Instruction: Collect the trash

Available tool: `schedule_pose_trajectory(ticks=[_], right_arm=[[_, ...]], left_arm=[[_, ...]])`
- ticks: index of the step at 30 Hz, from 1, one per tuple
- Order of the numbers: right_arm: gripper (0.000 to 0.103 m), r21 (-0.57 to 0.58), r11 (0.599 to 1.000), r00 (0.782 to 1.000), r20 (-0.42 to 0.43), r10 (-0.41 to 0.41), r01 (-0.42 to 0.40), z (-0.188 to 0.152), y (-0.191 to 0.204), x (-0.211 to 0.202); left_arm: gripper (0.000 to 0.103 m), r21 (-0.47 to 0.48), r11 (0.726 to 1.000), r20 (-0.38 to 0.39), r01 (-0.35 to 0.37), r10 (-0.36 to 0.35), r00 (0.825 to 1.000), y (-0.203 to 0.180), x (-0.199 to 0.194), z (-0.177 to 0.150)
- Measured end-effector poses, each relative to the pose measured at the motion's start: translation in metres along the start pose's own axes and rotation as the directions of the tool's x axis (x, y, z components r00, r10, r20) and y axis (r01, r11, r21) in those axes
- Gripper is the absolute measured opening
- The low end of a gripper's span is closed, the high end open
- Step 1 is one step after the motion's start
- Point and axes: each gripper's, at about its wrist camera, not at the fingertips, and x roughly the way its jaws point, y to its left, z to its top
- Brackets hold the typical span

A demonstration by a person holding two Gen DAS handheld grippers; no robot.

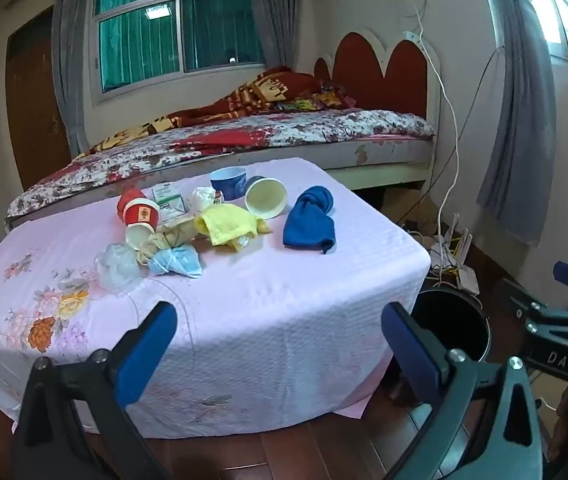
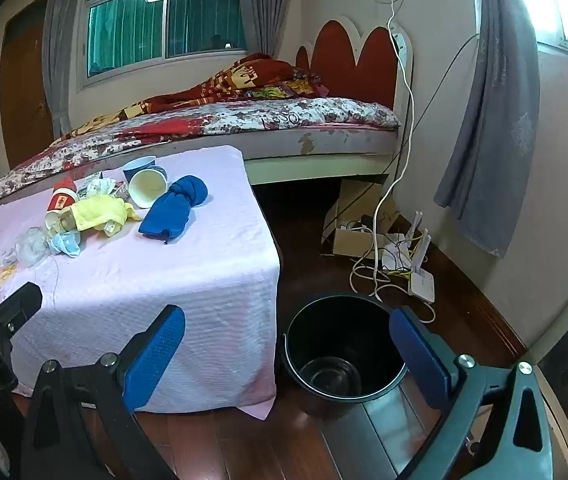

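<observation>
Pink-clothed surface (image 1: 243,320) strewn with trash.
Left gripper (image 1: 279,344) and right gripper (image 2: 288,352) both gape, released; black bin (image 2: 344,352) stands beside.

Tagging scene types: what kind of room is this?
A home bedroom, most likely: a bed with a red headboard, curtained window, and a cloth-covered table beside it.
</observation>
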Motion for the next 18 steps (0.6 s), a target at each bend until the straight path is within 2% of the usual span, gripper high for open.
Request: schedule_pose_trajectory(ticks=[4, 5, 8, 18], right_arm=[[0.103, 0.005, 1.0, 1.0, -0.005, 0.002, -0.002, 0.0, -0.002, -0.001], [0.103, 0.005, 1.0, 1.0, -0.004, 0.001, -0.001, 0.0, -0.002, -0.001], [0.103, 0.007, 1.0, 1.0, -0.003, -0.001, 0.001, 0.001, -0.002, 0.001], [0.103, 0.018, 1.0, 1.0, -0.003, 0.007, -0.007, 0.001, -0.003, 0.001]], left_arm=[[0.102, -0.006, 1.0, 0.007, 0.011, -0.011, 1.0, 0.007, -0.002, 0.001], [0.102, 0.036, 0.999, -0.007, -0.019, 0.02, 1.0, -0.001, 0.002, 0.001], [0.102, 0.045, 0.999, -0.001, -0.027, 0.027, 1.0, -0.008, 0.0, 0.0], [0.102, 0.044, 0.999, 0.006, -0.032, 0.032, 0.999, -0.008, -0.001, 0.002]])
